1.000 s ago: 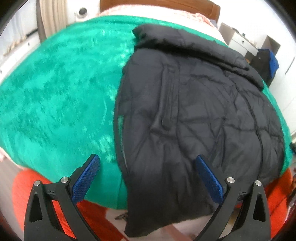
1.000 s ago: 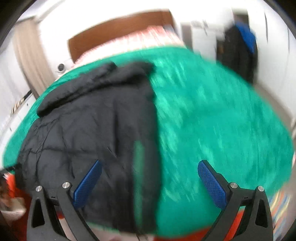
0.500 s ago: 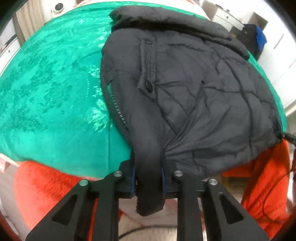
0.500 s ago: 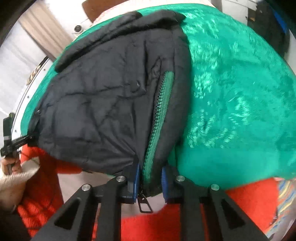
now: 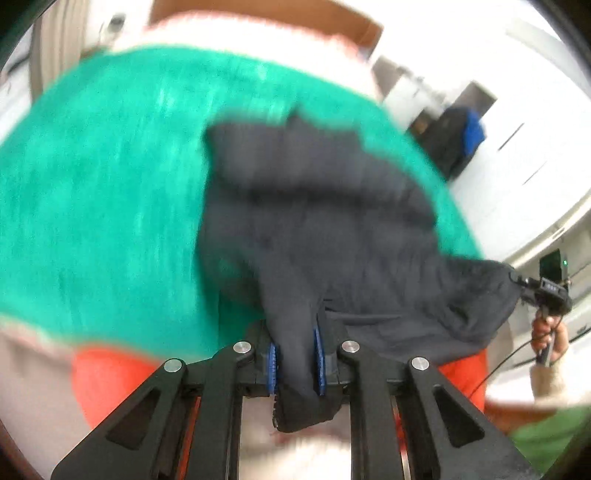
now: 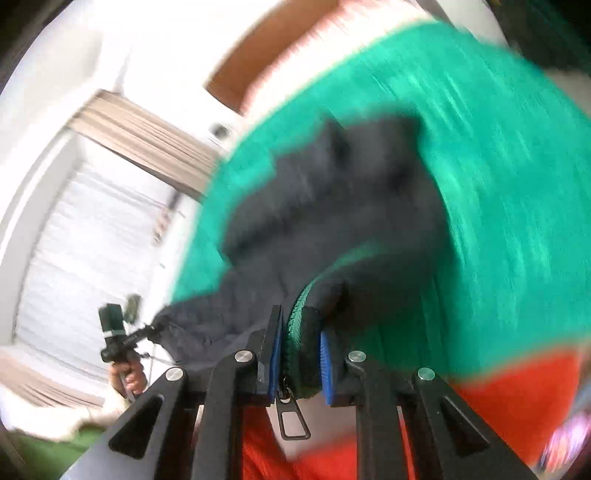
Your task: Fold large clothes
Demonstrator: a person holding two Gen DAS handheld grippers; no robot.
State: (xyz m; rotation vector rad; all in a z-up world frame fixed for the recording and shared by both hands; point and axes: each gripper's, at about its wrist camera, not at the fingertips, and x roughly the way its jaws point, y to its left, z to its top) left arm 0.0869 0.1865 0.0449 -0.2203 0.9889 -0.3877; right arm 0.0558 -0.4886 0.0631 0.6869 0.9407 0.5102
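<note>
While blurred, puffy black jacket point(image 5: 325, 229) drapes over fuzzy green blanket point(image 5: 103, 192).

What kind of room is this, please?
Most likely a bedroom: a bed covered with a green blanket, a wooden headboard behind it, and a curtain at the side. A black jacket lies on the blanket.

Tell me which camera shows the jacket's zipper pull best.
The right wrist view: the zipper pull hangs sharp just below the right gripper, under the green zipper clamped in its pads. The left wrist view shows only blurred black jacket fabric, no pull.
</note>
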